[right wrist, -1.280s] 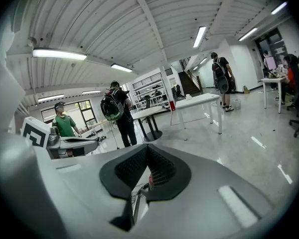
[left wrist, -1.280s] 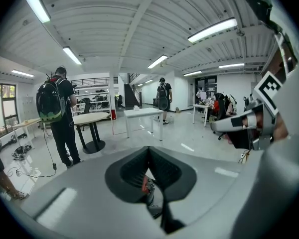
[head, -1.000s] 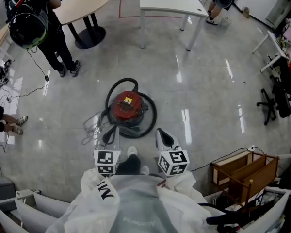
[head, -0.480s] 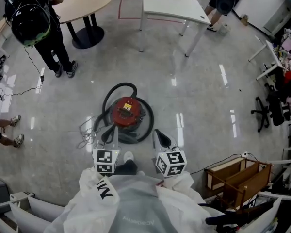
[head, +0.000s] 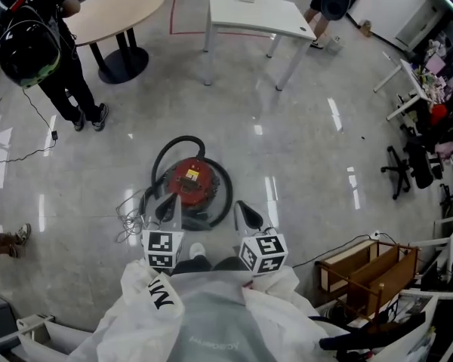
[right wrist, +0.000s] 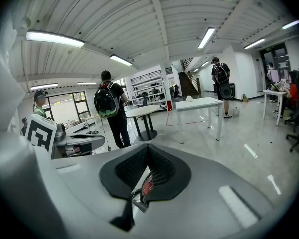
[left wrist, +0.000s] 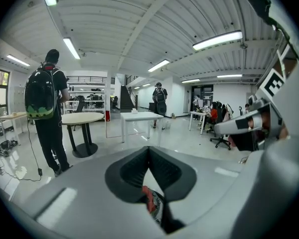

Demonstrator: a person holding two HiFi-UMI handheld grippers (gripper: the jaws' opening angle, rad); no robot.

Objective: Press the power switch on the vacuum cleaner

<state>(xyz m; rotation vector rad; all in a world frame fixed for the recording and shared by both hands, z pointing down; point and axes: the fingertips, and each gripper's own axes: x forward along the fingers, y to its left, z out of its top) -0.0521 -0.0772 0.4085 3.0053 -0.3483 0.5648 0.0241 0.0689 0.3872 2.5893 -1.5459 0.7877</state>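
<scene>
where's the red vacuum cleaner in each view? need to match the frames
Head view: vacuum cleaner, centre-left of the picture, just above the marker cubes.
Left gripper view: only a red sliver of it, low centre, seen through the gap between the jaws.
Right gripper view: a red patch of it, low centre, again between the jaws.
Shared landmark: white rectangular table.

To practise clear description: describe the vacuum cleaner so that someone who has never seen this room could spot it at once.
On the open grey floor, nearer the camera than the white rectangular table and the round beige table, sits the vacuum cleaner. Unlike the furniture around it, it is a low, round red canister ringed by a black hose.
</scene>
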